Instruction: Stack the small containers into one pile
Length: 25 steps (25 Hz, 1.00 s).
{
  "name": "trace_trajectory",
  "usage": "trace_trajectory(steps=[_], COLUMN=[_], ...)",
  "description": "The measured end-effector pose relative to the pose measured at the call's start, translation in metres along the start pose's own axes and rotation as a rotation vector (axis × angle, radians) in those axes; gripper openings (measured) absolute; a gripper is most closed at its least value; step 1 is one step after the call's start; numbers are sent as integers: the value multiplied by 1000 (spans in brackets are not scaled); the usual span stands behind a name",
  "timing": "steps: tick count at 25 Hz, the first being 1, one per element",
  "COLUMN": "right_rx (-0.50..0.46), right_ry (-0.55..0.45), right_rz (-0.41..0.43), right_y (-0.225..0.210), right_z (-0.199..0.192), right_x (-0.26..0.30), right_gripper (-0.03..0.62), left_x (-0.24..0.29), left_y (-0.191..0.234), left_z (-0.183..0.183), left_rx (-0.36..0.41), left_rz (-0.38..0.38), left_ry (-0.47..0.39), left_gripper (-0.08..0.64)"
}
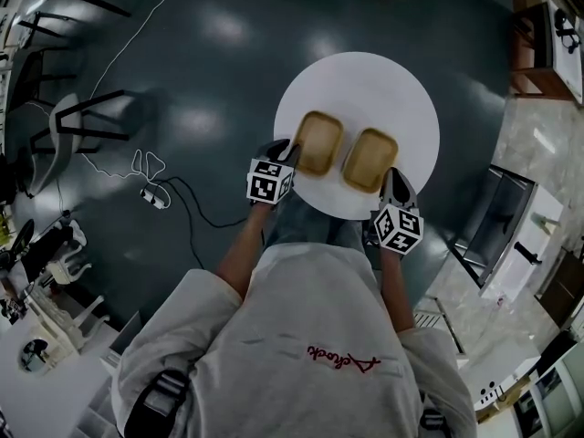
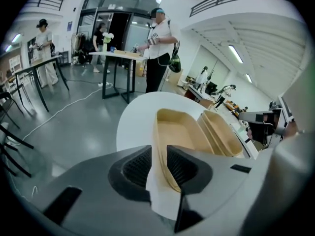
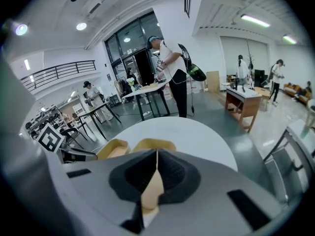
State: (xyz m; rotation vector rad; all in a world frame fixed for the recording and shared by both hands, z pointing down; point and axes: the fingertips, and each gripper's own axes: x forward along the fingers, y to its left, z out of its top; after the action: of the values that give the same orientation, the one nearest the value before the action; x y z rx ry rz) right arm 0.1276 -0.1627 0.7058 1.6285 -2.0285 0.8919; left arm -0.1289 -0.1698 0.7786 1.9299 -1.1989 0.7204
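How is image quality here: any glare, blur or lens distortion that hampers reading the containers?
Head view: strong fisheye, dark corners, lamp glare on the floor, yet the containers read clearly on the bright table. Left gripper view: curved edges, near jaws soft, containers sharp. Right gripper view: same bending; jaws and the pinched right container blurred close up.

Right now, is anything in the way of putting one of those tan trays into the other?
Nothing visible. The left container and the right container lie empty, side by side on the round table. The left gripper straddles one rim; the right gripper pinches the other.
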Motion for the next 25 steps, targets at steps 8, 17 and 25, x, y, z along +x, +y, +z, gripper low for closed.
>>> trace_trajectory(steps=[8,17,25], right_rx=[4,9,12], right_ry=[1,-14,-38], right_rz=[-8,-9,-4], right_y=[-10,-13,-8], right_z=[-2,-1,6], right_x=[-4,-8,-16], right_gripper=[25,25,25], left_x=[2,-13,-58], left_y=[1,-4,-25], left_z=[-3,9,48], left_rx=[-9,-47,-51], left_rz=[48,60,46], left_ry=[4,-65,-218], left_gripper=[32,25,25])
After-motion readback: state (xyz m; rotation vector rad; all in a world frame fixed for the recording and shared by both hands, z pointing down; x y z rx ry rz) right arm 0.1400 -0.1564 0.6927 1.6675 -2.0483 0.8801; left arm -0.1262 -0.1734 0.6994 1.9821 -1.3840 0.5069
